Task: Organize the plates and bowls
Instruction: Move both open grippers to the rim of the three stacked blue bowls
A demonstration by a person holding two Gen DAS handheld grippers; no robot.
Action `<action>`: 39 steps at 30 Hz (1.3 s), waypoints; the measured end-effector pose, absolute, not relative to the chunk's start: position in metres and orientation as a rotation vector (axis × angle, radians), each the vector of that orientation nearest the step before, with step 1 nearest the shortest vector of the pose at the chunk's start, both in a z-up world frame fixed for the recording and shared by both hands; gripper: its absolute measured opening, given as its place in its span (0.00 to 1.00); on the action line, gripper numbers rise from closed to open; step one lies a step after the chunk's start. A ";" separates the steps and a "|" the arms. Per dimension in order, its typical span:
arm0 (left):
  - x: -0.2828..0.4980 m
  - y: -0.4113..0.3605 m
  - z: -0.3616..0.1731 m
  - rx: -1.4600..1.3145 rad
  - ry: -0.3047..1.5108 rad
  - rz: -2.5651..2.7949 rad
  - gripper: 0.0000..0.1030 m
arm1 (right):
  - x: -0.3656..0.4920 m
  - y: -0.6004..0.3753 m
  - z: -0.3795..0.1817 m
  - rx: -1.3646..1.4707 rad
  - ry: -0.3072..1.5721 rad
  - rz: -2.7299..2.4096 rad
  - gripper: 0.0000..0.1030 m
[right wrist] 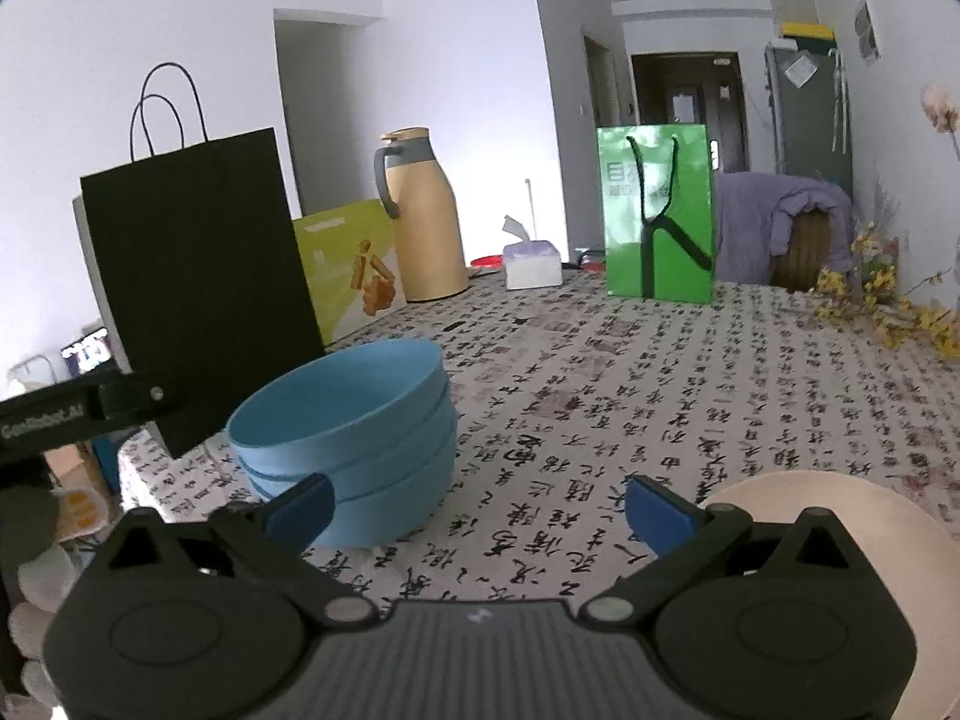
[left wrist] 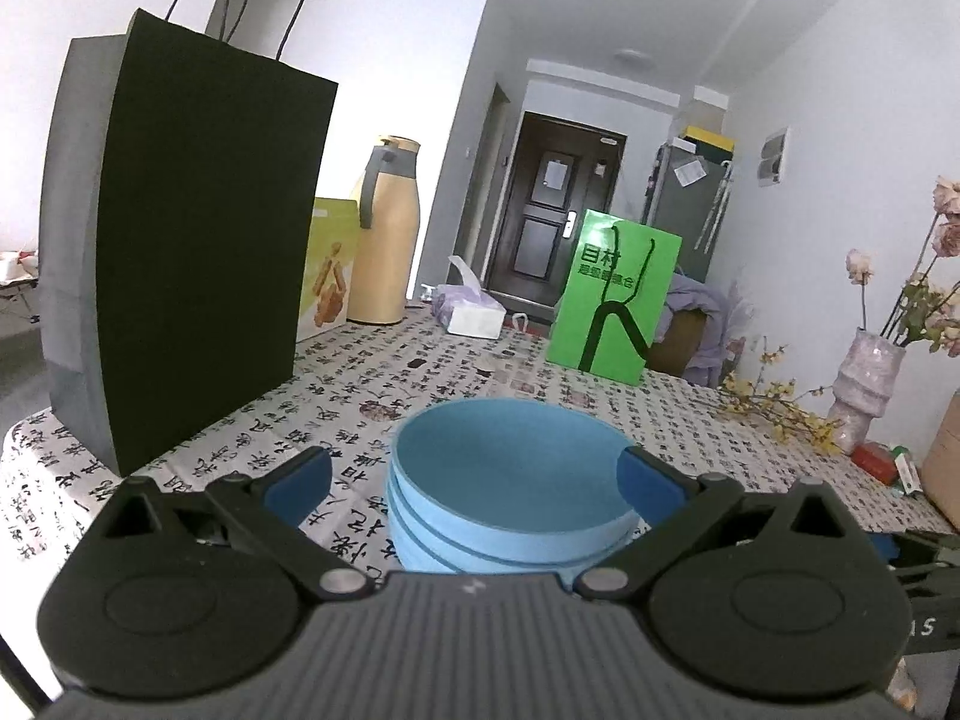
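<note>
Left wrist view: the left gripper (left wrist: 474, 483) stood wide, empty, its blue pads (left wrist: 300, 480) flanking the stack of blue bowls (left wrist: 504, 498) on the tablecloth (left wrist: 660, 420). The right gripper (right wrist: 480, 510) likewise gaped, beside a cream plate (right wrist: 840, 540). The bowls sat upright, mouths upward, round with no long axis; probably light, rigid, smooth, best pinched at the rim.

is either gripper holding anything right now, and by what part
Nothing is held. The left gripper is open, its pads apart from the stack of blue bowls between them. The right gripper is open over bare tablecloth.
</note>
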State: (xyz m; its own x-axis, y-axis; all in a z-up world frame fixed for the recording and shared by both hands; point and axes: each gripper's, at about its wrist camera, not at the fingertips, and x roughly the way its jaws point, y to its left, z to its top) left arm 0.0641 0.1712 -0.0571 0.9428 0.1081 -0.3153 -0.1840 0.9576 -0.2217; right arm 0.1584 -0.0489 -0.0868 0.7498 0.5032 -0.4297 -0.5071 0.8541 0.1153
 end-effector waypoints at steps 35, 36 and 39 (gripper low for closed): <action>0.135 0.251 -0.061 -0.275 0.417 0.077 1.00 | 0.226 -0.005 -0.065 0.041 0.518 0.589 1.00; 0.138 0.252 -0.062 -0.278 0.423 0.078 1.00 | 0.229 -0.005 -0.065 0.052 0.524 0.595 1.00; 0.147 0.254 -0.065 -0.293 0.449 0.081 1.00 | 0.239 -0.004 -0.067 0.065 0.555 0.601 1.00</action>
